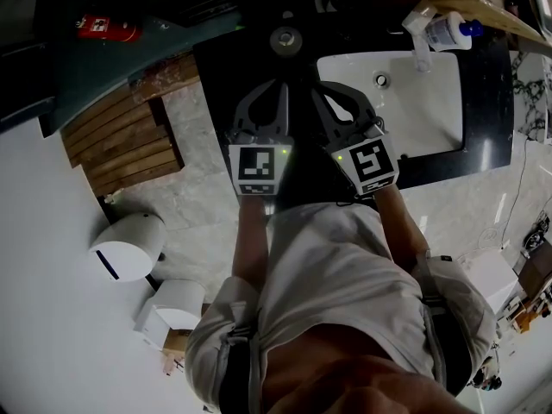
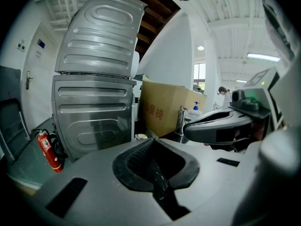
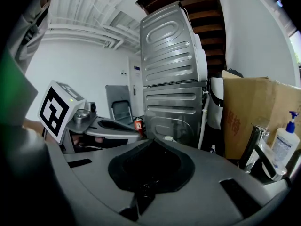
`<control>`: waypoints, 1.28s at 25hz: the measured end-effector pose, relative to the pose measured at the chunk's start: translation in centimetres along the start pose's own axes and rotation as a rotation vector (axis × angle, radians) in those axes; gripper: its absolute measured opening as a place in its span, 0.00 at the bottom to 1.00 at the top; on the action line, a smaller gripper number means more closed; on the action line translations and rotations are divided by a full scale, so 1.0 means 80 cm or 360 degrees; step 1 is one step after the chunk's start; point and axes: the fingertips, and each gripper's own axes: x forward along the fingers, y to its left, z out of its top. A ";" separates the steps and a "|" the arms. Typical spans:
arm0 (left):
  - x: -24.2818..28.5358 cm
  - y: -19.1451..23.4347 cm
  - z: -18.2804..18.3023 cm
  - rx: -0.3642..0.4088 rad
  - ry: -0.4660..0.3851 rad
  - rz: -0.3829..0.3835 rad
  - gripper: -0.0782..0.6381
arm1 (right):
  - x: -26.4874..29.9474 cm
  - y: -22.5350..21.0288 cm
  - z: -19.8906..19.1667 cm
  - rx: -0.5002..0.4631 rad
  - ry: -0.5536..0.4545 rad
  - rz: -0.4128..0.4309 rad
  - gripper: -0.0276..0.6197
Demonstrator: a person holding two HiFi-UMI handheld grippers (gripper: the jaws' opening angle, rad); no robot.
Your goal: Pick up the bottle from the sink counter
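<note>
In the left gripper view the bottle (image 2: 195,109) is tiny, and its lower part is hidden behind the right gripper (image 2: 189,129), so its label cannot be read. In the right gripper view the bottle's base sinks behind that gripper's own body, close to the picture's dark rim, and the red print on the cardboard box (image 3: 249,112) is too blurred to read. In the head view the person's torso (image 1: 336,300) is cut off by the lower edge.
</note>
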 end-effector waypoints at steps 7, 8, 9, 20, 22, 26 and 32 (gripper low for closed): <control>0.012 0.002 -0.010 0.0006 0.0032 -0.0010 0.11 | 0.010 -0.007 -0.010 0.0022 0.0022 -0.0002 0.03; 0.014 0.003 -0.011 0.0006 0.0036 -0.0010 0.11 | 0.011 -0.008 -0.012 0.0023 0.0025 -0.0002 0.03; 0.015 0.003 -0.012 0.0006 0.0040 -0.0010 0.11 | 0.013 -0.009 -0.013 0.0025 0.0029 -0.0001 0.03; 0.036 0.010 -0.027 0.0023 0.0081 -0.0010 0.11 | 0.028 -0.015 -0.025 0.0037 0.0058 0.0007 0.03; 0.040 0.013 -0.031 0.0026 0.0089 -0.0004 0.11 | 0.030 -0.016 -0.027 0.0038 0.0064 0.0010 0.03; 0.047 0.017 -0.038 0.0044 0.0117 -0.0001 0.12 | 0.033 -0.018 -0.033 0.0049 0.0078 0.0012 0.03; 0.058 0.023 -0.046 0.0054 0.0155 0.0011 0.24 | 0.040 -0.019 -0.040 0.0061 0.0098 0.0018 0.03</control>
